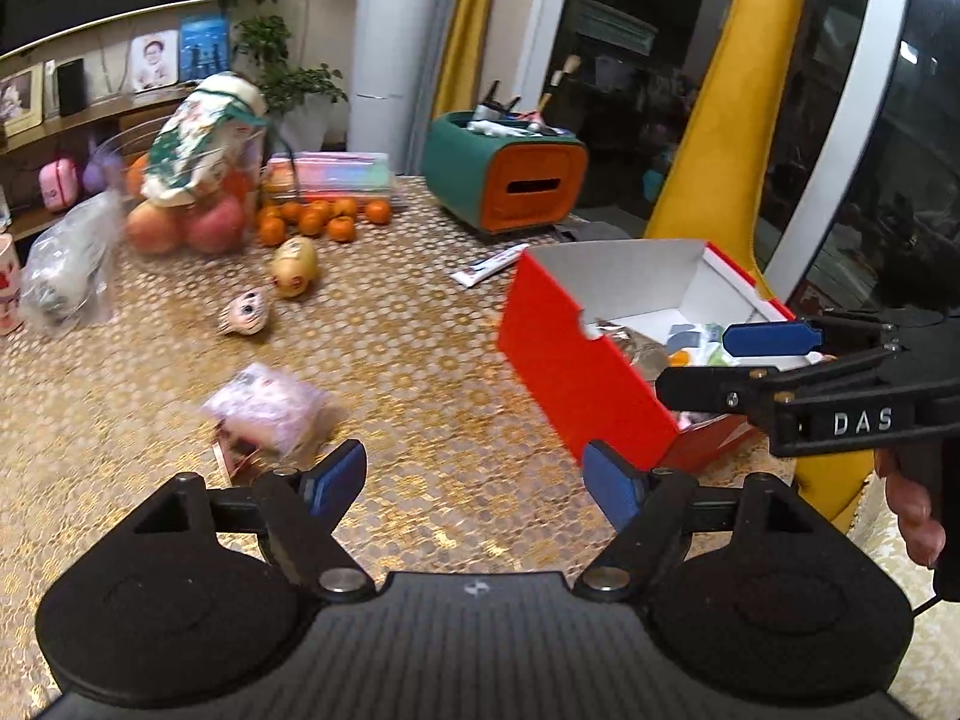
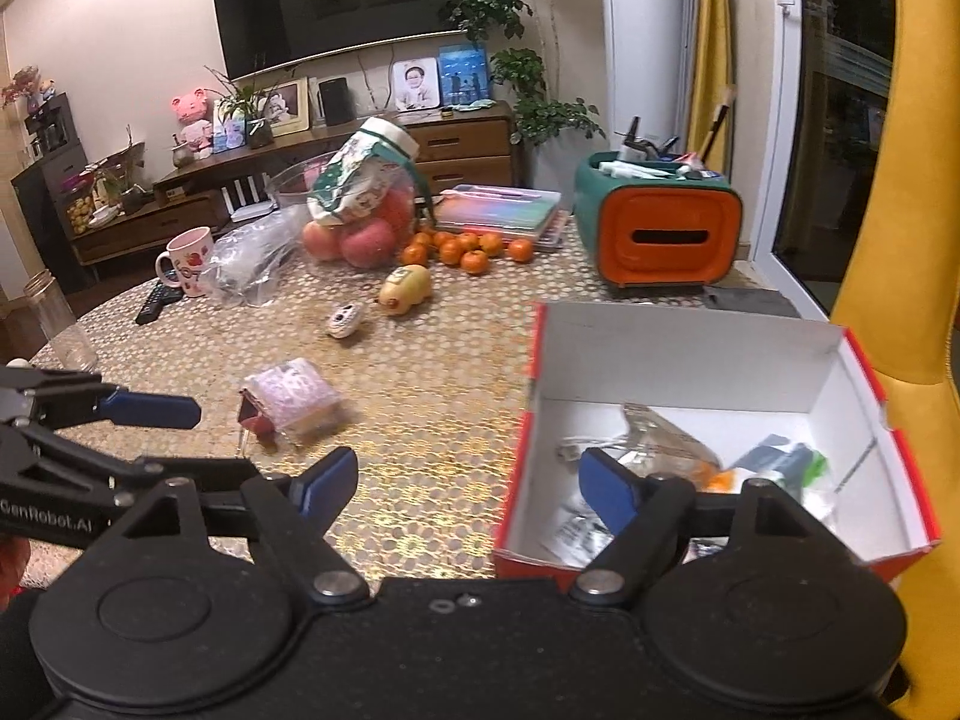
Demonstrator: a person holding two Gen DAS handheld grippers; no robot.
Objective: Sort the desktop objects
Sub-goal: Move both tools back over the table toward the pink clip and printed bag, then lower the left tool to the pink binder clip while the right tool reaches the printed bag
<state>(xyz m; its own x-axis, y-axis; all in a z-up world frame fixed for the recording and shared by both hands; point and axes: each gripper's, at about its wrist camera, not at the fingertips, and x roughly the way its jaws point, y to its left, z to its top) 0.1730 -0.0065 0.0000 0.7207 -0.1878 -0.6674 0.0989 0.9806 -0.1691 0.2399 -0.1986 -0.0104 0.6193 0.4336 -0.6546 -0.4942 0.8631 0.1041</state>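
A red box [image 2: 708,360] with a white inside stands on the table at the right and holds several small items [image 2: 660,450]; it also shows in the left wrist view [image 1: 576,360]. A pink wrapped packet [image 1: 267,414] lies on the table just ahead of my left gripper [image 1: 474,480], which is open and empty. The packet also shows in the right wrist view [image 2: 294,399]. My right gripper [image 2: 465,483] is open and empty, its right finger over the box's near wall. A small face toy [image 1: 246,312] and a yellow toy [image 1: 294,267] lie farther back.
Apples in a bag [image 2: 360,228], several tangerines [image 2: 468,249], a green and orange organiser [image 2: 660,228], a mug [image 2: 189,261], a remote [image 2: 157,300], a plastic bag [image 2: 252,264] and a glass jar [image 2: 60,324] stand on the gold patterned table [image 2: 432,372]. A yellow chair [image 2: 900,240] is at right.
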